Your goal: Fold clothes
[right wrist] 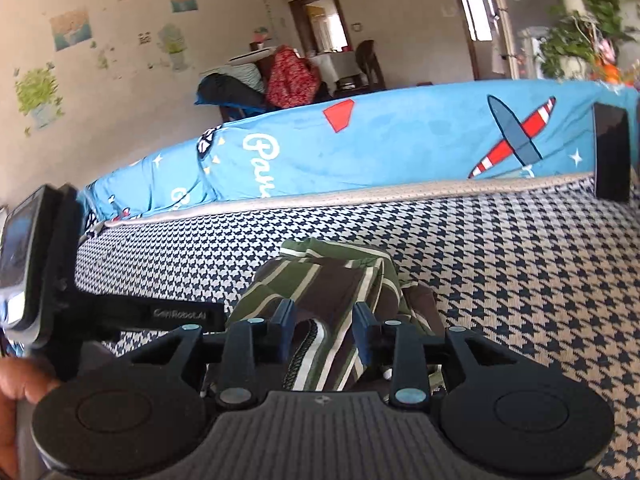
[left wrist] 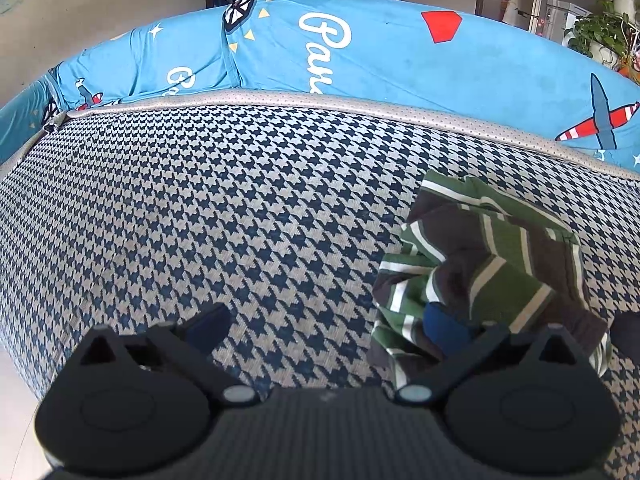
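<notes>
Striped green/brown garment point(right wrist: 336, 280) lay bunched on houndstooth cushion point(left wrist: 200, 208). R gripper point(right wrist: 322, 320) part open, cloth between its fingers, pads not clearly pressing. L gripper point(left wrist: 324, 320) spread wide, garment at its right finger; bare cushion ahead, left.

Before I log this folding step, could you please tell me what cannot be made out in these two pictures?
- Left wrist view: the striped garment has its right end cut off by the frame edge, and its near part is hidden behind the left tongs.
- Right wrist view: the right tongs cover the garment's near edge, so whether the pads press the fabric lying between them is unclear.
- Both views: the bunched garment's type is indeterminable.
</notes>
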`<state>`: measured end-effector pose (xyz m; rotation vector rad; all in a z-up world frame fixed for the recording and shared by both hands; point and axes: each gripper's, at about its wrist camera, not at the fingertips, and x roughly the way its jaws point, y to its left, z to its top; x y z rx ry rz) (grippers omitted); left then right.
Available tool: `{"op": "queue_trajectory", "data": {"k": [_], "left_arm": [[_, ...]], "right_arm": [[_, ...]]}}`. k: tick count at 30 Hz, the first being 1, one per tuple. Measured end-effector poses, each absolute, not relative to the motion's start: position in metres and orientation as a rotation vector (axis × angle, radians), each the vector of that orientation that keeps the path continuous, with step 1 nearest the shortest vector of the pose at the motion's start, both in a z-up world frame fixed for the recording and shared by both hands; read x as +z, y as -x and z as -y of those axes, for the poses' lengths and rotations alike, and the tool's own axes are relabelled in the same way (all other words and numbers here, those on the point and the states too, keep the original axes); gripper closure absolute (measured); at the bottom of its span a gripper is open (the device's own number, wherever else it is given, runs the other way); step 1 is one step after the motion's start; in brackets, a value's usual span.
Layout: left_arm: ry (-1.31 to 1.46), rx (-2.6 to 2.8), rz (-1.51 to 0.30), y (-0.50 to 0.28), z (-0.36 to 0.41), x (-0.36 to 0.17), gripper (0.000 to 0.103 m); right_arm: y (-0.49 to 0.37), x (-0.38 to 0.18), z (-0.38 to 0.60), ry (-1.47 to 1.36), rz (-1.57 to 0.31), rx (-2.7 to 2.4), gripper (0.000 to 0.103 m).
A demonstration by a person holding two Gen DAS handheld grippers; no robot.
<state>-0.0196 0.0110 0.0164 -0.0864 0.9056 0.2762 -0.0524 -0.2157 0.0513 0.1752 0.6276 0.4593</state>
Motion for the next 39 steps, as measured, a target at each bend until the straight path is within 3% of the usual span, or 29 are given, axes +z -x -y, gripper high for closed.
{"op": "queue_trajectory", "data": {"k": [5, 10, 14, 17, 30, 39], "left_arm": [[0.096, 0.288, -0.899, 0.02, -0.017, 0.019, 0.0], [0.125, 0.287, -0.895, 0.022, -0.026, 0.022, 0.0], [0.14, 0.274, -0.889, 0.023, -0.029, 0.024, 0.0], [0.145, 0.262, -0.886, 0.024, -0.029, 0.026, 0.0], [0.085, 0.216, -0.965, 0.017, -0.013, 0.007, 0.0], [0.03, 0.273, -1.028, 0.015, -0.018, -0.011, 0.0]], "right_arm": [[0.041, 0.046, 0.208, -0.229, -0.659, 0.501, 0.063], [0.039, 0.034, 0.186, -0.143, -0.676, 0.51, 0.062], [0.05, 0.03, 0.175, -0.065, -0.674, 0.567, 0.089], [0.059, 0.027, 0.169, -0.026, -0.677, 0.631, 0.094], [0.089, 0.011, 0.144, 0.133, -0.746, 0.857, 0.095], [0.088, 0.038, 0.184, 0.131, -0.657, 0.84, 0.085]]}}
